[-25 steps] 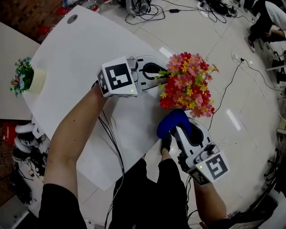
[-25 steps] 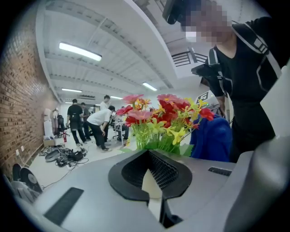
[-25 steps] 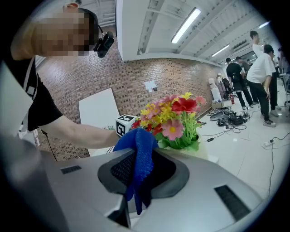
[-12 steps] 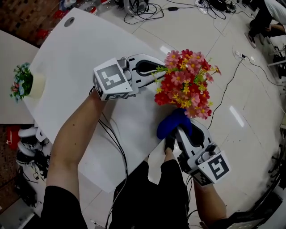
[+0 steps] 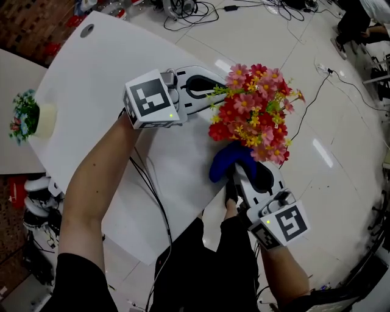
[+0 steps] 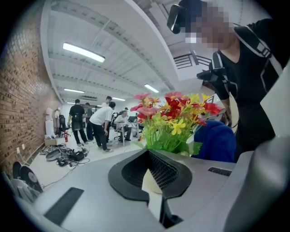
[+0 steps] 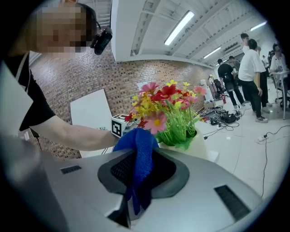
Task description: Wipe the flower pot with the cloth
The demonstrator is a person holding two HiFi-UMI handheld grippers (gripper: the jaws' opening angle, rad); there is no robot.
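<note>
Left gripper (image 5: 210, 96) comes in from 9 o'clock of the flowers (image 5: 253, 109). Its jaws are closed on the cream flower pot (image 6: 152, 186), whose wall sits in the narrow gap between the black pads. My right gripper (image 5: 244, 173) comes in from 6 o'clock. Its jaws are clamped on the blue cloth (image 5: 226, 163), which bulges out ahead of the pads toward 12 o'clock and reaches the foot of the flowers.

1. Pot location: at the 3 o'clock edge of the white table (image 5: 103, 79). From the head view the blooms cover the pot completely. The right gripper view shows its cream side at 2 o'clock of the cloth.
2. Obstructions: green stems and leaves overhang the rim on both sides. The cloth itself blocks much of the right gripper view of the pot. I cannot tell whether cloth and pot touch.
3. Surroundings: a small plant (image 5: 27, 113) stands well apart at 9 o'clock, on the far table edge. A black cable (image 5: 149, 183) runs across the table beside my left forearm. More cables (image 5: 201, 18) lie on the floor at 12 o'clock. Several people (image 6: 102, 120) stand in the background.
</note>
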